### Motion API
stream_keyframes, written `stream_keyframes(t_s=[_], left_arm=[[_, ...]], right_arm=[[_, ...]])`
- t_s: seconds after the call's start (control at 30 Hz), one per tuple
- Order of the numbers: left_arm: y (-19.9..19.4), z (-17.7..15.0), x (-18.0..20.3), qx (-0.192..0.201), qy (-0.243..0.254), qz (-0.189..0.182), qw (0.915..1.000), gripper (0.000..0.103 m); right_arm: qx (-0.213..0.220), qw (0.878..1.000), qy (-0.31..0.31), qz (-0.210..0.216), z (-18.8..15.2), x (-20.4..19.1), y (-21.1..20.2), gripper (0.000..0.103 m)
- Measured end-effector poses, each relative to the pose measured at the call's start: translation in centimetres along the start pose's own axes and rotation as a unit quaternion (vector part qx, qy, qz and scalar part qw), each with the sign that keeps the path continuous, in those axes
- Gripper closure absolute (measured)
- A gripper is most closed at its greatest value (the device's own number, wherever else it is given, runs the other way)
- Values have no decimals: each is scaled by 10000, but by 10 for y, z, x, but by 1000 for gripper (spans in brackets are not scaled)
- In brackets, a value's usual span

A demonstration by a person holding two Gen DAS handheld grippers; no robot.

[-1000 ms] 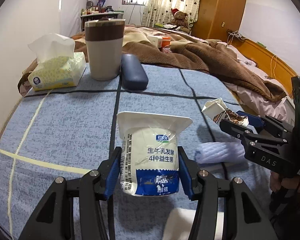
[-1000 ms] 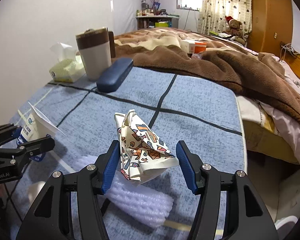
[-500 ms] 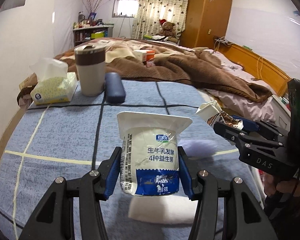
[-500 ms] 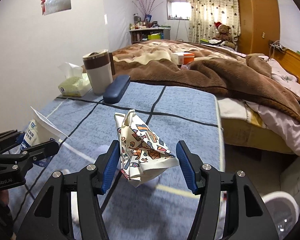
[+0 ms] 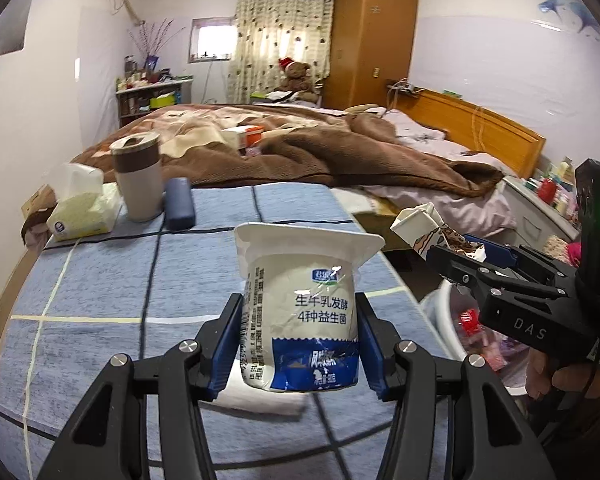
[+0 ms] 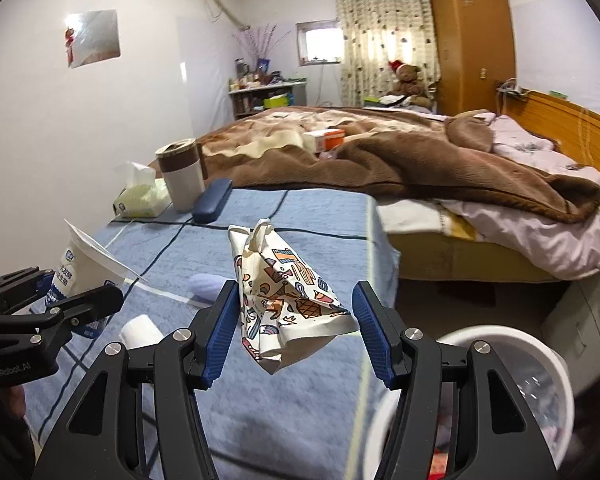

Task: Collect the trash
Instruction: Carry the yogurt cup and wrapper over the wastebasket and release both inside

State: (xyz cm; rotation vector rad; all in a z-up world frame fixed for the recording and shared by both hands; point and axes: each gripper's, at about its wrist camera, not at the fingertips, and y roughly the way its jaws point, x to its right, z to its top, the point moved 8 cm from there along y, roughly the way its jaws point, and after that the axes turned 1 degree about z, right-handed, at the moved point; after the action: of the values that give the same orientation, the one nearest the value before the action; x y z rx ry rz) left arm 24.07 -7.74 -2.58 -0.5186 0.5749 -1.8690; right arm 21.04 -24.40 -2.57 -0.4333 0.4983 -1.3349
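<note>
Left tongs (image 5: pixel 300 344): I see them clamped on the white and blue plastic yoghurt cup (image 5: pixel 300 312), upright, lifted above the tabletop.
Right tongs (image 6: pixel 294 330): I see them gripping the crumpled patterned paper carton (image 6: pixel 284 300), tip toward 12 o'clock.
Tabletop (image 5: pixel 100 288): blue checked cloth; a white foam sleeve (image 6: pixel 206 286) and a white paper roll (image 6: pixel 142 332) lie on it.
Bin: white round waste bin (image 6: pixel 540 356) at 4 o'clock of my right tongs, wrappers inside.
Far edge: beige and brown tumbler (image 5: pixel 137 178), dark blue case (image 5: pixel 179 208), tissue pack (image 5: pixel 84 216) at 11 o'clock.
</note>
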Motion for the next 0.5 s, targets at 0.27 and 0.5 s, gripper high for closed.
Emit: stream_keyframes(t_s=[0.27,0.5], left_arm=[[-13,-5,43,106,254,-280,9992,48],[-16,-10,87,136,513,-622,9967,48]], right_arm=[[129,9990,237,-369,-14,26,-32,44],[233,9956,448,-784,-28,54,-57,43]])
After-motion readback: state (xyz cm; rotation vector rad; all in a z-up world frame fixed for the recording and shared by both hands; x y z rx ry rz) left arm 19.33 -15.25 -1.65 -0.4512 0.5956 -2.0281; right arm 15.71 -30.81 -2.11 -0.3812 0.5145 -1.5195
